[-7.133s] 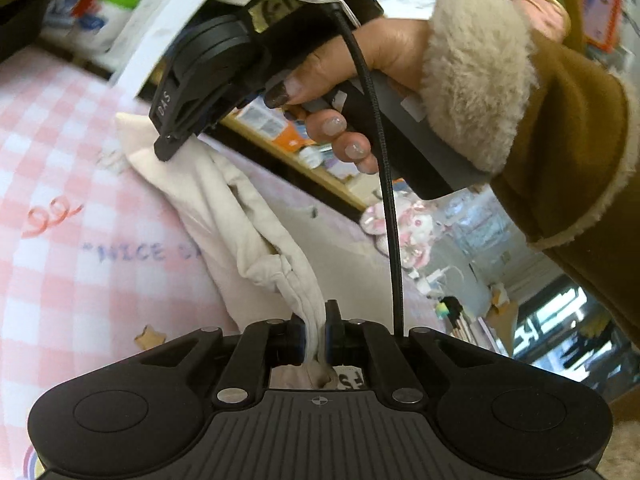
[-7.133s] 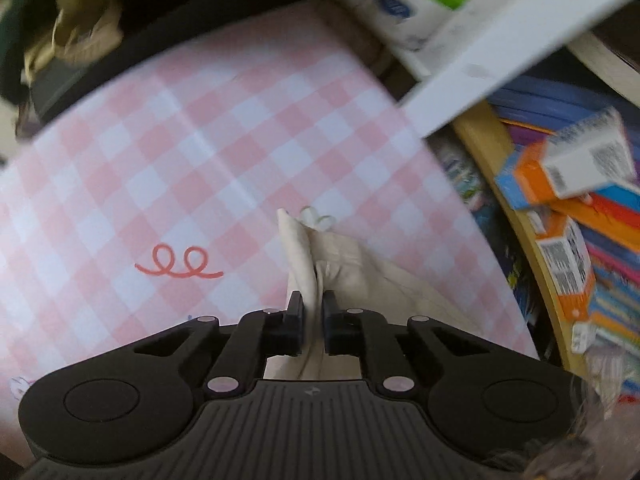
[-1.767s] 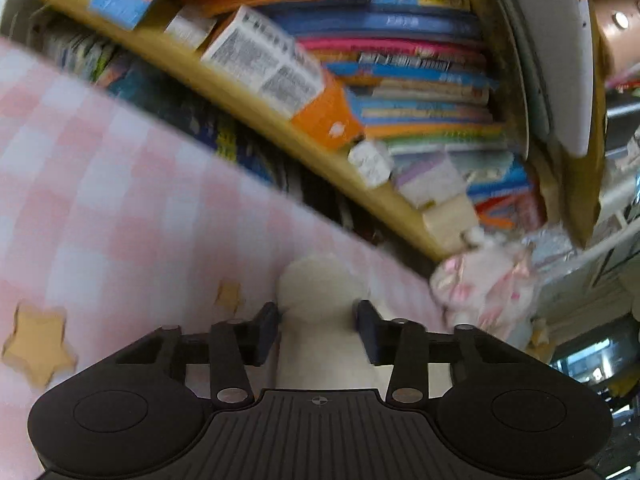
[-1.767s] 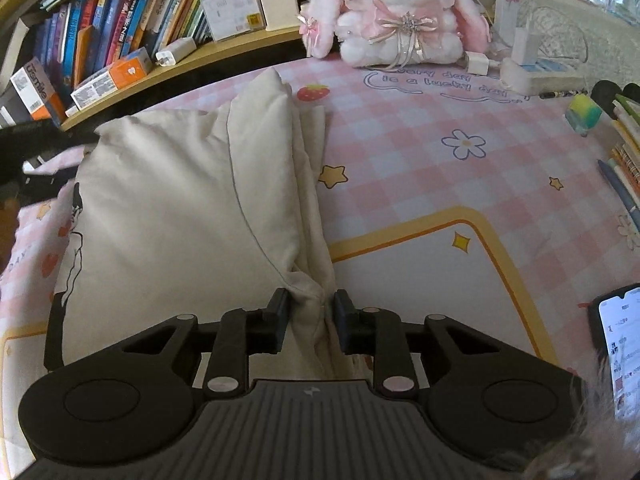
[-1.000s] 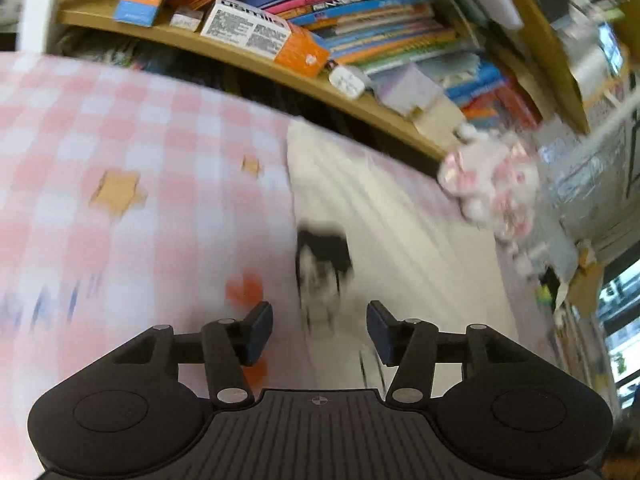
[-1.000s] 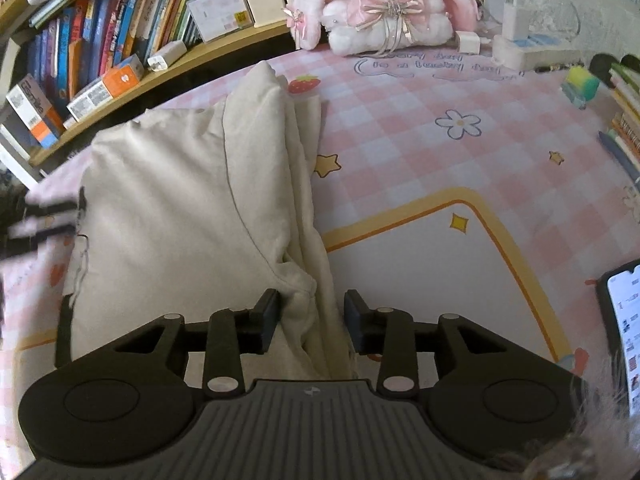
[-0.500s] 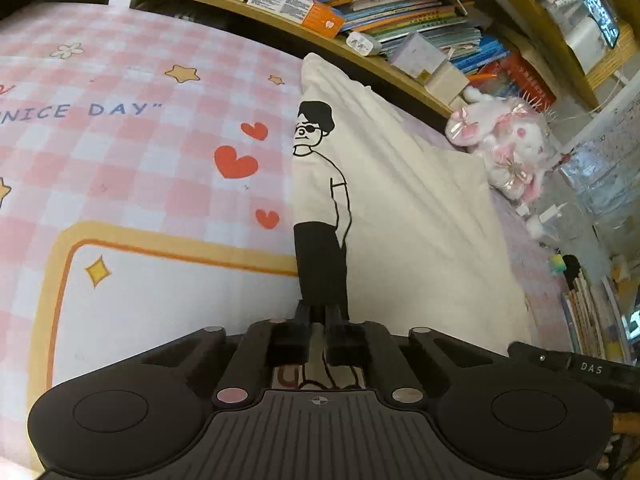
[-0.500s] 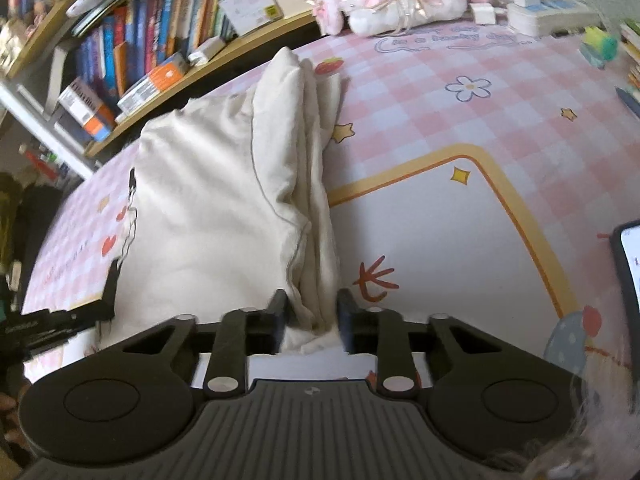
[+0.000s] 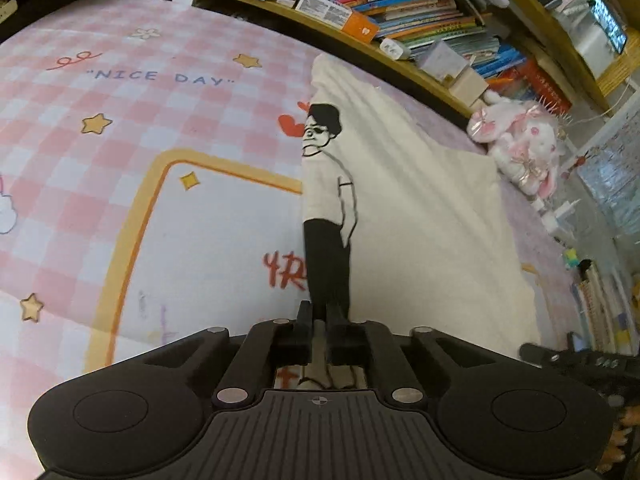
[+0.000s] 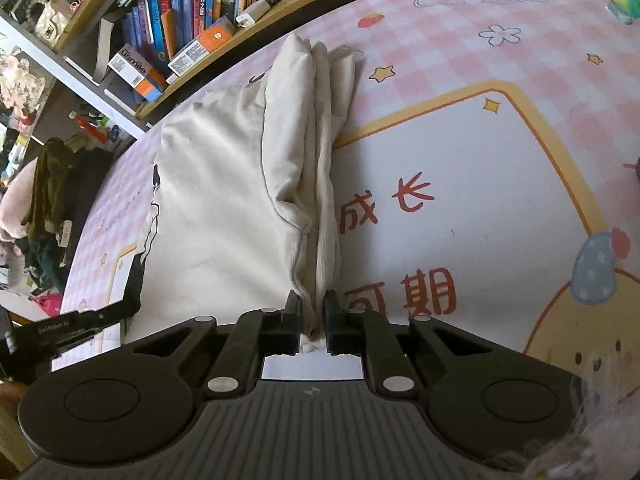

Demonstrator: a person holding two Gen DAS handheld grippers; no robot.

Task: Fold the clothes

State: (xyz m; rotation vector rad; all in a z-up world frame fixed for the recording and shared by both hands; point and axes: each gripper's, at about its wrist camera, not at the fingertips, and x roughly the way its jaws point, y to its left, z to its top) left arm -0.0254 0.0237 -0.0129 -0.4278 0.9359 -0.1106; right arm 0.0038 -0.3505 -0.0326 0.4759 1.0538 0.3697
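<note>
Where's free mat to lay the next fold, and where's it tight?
Free: the white panel inside the yellow border, right of the cream shirt around the red characters; also the checked mat left of the shirt, by the NICE DAY text. Tight: the far edge along the bookshelf and plush bunny.

A home, likely a child's room: a pink checked mat (image 9: 168,92) with stars and "NICE DAY" covers the surface, a wooden shelf (image 9: 360,46) behind it is crammed with books (image 9: 400,4), a plush bunny (image 9: 520,148) beside them
</note>
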